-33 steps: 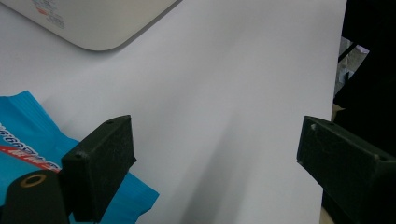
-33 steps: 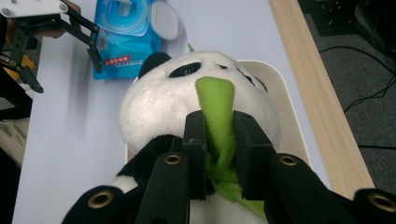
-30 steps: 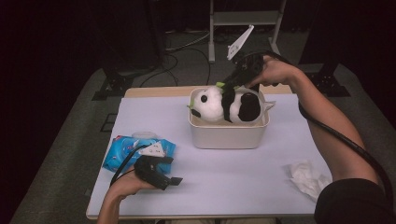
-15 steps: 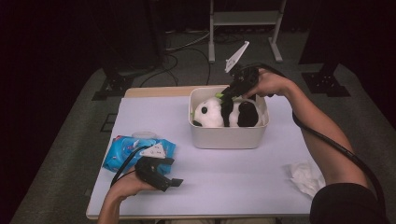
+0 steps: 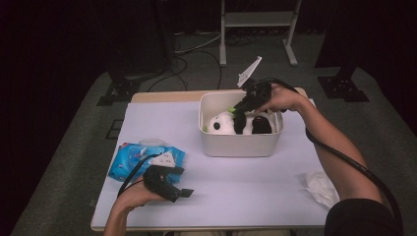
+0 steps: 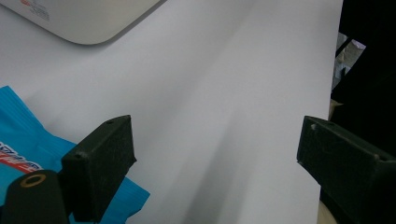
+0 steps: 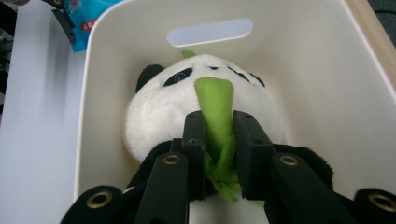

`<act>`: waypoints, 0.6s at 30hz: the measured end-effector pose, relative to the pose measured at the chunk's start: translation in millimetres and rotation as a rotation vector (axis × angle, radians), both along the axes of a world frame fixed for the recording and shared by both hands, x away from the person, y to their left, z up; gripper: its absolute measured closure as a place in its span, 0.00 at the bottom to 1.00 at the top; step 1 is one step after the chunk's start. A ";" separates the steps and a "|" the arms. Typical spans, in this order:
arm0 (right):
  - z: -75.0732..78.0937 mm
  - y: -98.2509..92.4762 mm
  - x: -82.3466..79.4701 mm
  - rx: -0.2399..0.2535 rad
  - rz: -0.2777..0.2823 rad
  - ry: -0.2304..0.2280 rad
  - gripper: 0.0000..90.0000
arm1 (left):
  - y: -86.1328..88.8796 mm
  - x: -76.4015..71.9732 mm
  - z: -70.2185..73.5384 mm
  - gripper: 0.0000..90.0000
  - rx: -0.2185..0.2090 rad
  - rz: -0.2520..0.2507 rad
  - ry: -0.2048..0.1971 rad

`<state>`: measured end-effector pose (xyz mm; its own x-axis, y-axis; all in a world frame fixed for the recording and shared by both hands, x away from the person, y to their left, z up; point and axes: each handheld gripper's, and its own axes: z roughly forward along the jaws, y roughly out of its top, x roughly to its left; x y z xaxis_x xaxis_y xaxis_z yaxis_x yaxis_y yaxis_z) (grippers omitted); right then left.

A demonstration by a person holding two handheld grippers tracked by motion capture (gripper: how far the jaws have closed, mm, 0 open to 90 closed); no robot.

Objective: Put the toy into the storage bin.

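Observation:
A black-and-white plush panda [image 5: 222, 123] lies inside the cream bin [image 5: 238, 146] at the back middle of the table. My right gripper [image 5: 235, 112] reaches down into the bin from the right and is shut on the green leaf [image 7: 214, 100] that sticks out of the panda [image 7: 163, 116]; in the right gripper view the leaf is pinched between the two jaws of the gripper [image 7: 219, 122], with the bin wall [image 7: 93, 93] all around. My left gripper [image 5: 183, 192] rests on the table at the front left, open, and the left gripper view shows bare table between the jaws of the gripper [image 6: 215, 149].
A blue pack of wipes [image 5: 130, 160] lies just behind the left gripper, and its corner [image 6: 23, 135] touches the left jaw's side. A crumpled white tissue [image 5: 319, 187] sits at the front right. The table's front edge is close to the left hand.
The right gripper has sunk with the panda, which hung above the bin's rim and now lies inside the bin. The left gripper has stayed put.

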<state>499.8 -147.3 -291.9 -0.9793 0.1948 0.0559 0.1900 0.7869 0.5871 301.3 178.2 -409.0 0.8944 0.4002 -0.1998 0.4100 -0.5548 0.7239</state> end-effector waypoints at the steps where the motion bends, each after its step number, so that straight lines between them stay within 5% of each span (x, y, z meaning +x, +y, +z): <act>1: -2.7 -0.5 -0.6 0.001 -0.006 0.003 0.83 | -0.2 0.0 -0.7 0.12 0.002 0.000 0.001; 18: -20.2 -11.2 -4.0 -0.019 -0.044 0.035 0.77 | -3.1 0.6 -3.6 0.12 0.007 -0.009 0.009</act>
